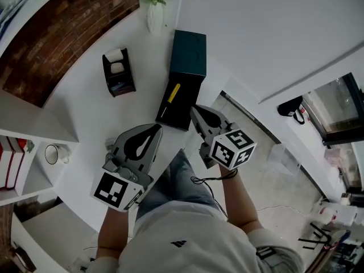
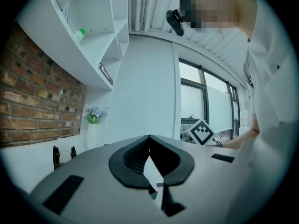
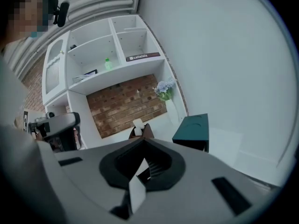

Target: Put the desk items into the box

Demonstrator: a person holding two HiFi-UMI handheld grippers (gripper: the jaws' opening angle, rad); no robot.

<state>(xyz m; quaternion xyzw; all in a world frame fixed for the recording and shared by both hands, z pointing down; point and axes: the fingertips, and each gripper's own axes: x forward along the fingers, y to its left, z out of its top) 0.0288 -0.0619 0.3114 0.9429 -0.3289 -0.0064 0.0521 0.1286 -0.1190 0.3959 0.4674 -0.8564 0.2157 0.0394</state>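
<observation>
Sitting at a curved white desk (image 1: 85, 112), a person is holding a two-jaw gripper in each hand, low and close to the body. A dark teal box (image 1: 189, 50) is standing open near the desk's far side, and its black inner part is lying flat toward the person. A slim yellow item (image 1: 174, 92), pen-like, is resting inside that black part. The right gripper (image 1: 194, 109) is hovering with its tips over the near edge of the box, its jaws pressed together with nothing between them. The left gripper (image 1: 156, 129) is hanging over the desk just left of the box, its jaws likewise meeting and empty. A black desk holder (image 1: 118, 71) carrying white rolls is standing left of the box, apart from it. A white vase (image 1: 154, 15) of pale flowers is sitting beyond the box. A white mug (image 1: 54, 153) is sitting on a shelf at the far left.
</observation>
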